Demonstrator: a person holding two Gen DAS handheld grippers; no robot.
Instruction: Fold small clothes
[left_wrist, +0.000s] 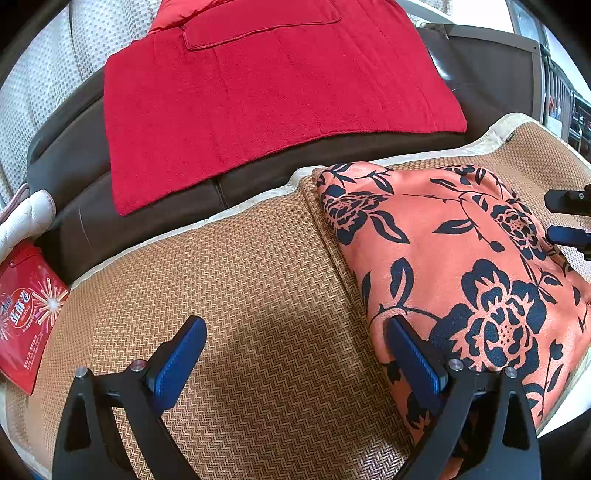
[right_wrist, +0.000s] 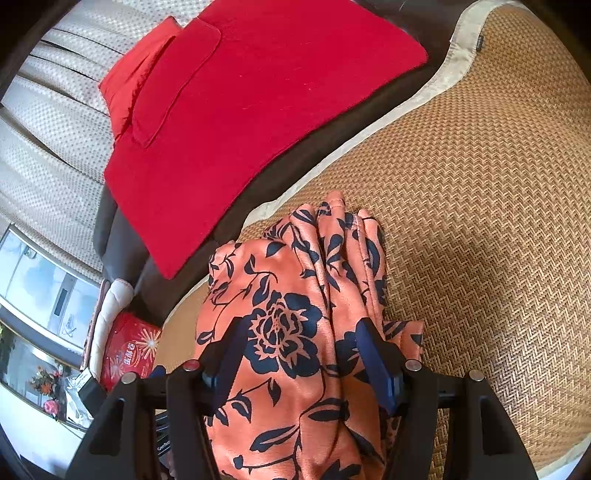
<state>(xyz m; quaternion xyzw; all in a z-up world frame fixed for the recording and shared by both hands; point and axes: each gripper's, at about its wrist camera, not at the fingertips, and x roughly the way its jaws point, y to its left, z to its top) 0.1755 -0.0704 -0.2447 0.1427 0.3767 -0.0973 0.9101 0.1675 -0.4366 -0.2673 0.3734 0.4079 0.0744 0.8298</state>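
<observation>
An orange garment with a black flower print (left_wrist: 454, 258) lies folded on a woven straw mat (left_wrist: 258, 280). My left gripper (left_wrist: 295, 332) is open and empty over the mat, its right finger at the garment's left edge. The right gripper shows at the right edge of the left wrist view (left_wrist: 569, 218). In the right wrist view the garment (right_wrist: 295, 321) is a folded bundle with several layered edges at its far end. My right gripper (right_wrist: 301, 336) is open, one finger on each side of the bundle, hovering just over it.
A red cushion cover (left_wrist: 266, 99) lies on the dark brown sofa seat (left_wrist: 74, 166) behind the mat. A red snack packet (left_wrist: 26, 314) lies at the mat's left end. A beige dotted backrest (right_wrist: 48, 122) stands behind.
</observation>
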